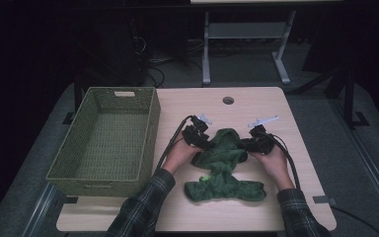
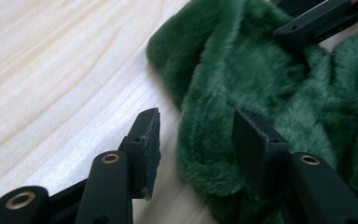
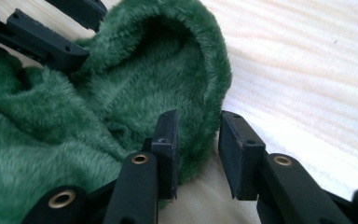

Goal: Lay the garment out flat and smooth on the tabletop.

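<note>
A green furry cloth (image 1: 222,168) lies crumpled on the wooden table (image 1: 271,103), in front of the person. My left gripper (image 1: 207,143) is at the cloth's upper left edge. In the left gripper view its jaws (image 2: 196,135) stand apart around a fold of the fur (image 2: 242,70), one pad over bare wood, and neither presses. My right gripper (image 1: 245,144) is at the upper right edge. In the right gripper view the rim of the cloth (image 3: 135,79) sits between its open jaws (image 3: 198,140), with a gap at the right pad.
A green woven basket (image 1: 150,133), with nothing in it, stands at the table's left side. A round cable hole (image 1: 228,100) sits near the far edge. Cables trail from both grippers. Beyond the table are a dark floor and a desk frame (image 1: 206,49).
</note>
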A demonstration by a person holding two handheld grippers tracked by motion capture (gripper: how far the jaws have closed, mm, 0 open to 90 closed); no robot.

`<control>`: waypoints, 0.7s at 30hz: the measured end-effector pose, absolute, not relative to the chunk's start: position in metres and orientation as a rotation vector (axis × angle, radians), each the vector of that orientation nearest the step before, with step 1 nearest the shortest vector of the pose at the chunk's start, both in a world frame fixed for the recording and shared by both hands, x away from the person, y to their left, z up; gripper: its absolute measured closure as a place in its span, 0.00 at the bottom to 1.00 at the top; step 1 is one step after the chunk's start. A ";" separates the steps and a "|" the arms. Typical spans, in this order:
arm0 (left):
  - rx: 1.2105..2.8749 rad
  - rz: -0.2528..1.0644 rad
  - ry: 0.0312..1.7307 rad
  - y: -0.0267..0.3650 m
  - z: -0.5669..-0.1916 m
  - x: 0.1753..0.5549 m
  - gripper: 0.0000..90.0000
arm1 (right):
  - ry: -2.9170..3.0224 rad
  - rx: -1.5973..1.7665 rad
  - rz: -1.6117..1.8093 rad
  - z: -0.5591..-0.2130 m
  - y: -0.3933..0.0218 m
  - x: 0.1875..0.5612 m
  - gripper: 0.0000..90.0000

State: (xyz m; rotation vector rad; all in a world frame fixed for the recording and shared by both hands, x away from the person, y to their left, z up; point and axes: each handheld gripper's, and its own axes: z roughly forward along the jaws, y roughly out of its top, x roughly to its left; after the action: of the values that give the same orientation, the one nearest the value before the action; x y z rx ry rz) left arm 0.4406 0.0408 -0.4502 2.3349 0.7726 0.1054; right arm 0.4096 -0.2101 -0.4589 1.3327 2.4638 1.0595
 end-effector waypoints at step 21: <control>2.331 0.181 0.797 0.055 -0.450 0.437 0.96 | 2.460 1.279 0.989 -0.459 -0.208 0.406 0.96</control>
State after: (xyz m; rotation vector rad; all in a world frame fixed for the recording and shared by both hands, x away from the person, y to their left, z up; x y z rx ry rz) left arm 0.4375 0.0545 -0.4501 2.3307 0.7968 0.1806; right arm 0.4058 -0.2080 -0.4588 1.2794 2.4605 0.9892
